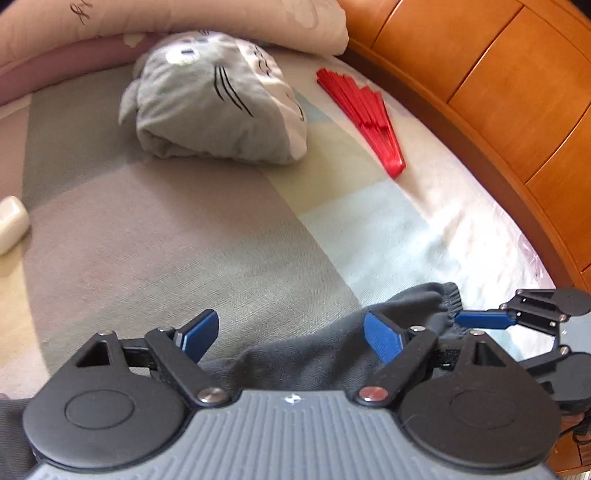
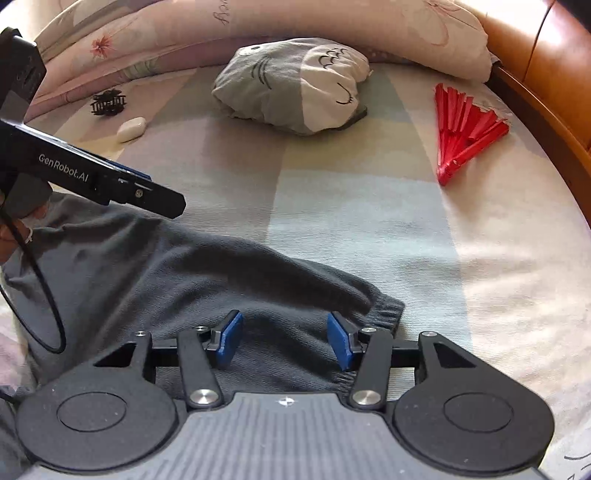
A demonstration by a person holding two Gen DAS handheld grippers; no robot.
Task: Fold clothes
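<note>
A dark grey garment [image 2: 177, 280], with a ribbed elastic cuff at its end, lies spread on the bed [image 2: 480, 258], across the near part of a sheet with pale colour blocks. The right tongs [image 2: 284, 341] hover just above the cuffed end, their blue pads standing partly apart with cloth showing beneath and between them; the pads do not press on the fabric, so nothing is held. The left tongs [image 1: 291, 338] are spread wide over the same garment [image 1: 314, 354], one pad above the bare sheet and the other above the dark cloth, and they too grip nothing. In the left wrist view the right tongs [image 1: 480, 319] show at the right edge, just beside the cuff. In the right wrist view the black body of the left tool comes in from the upper left, with a cable hanging from it and part of a hand [image 2: 14, 236] behind it. Farther up the bed lies a grey and white plush cushion [image 2: 295, 85] with drawn whiskers, and well to its right a red folding fan [image 2: 461, 133], half open. A black hair claw [image 2: 109, 101] and a small white case [image 2: 131, 129] lie near each other by the long floral pillow [image 2: 184, 33] at the head. A wooden bed frame [image 1: 498, 92] curves along the right side.
</note>
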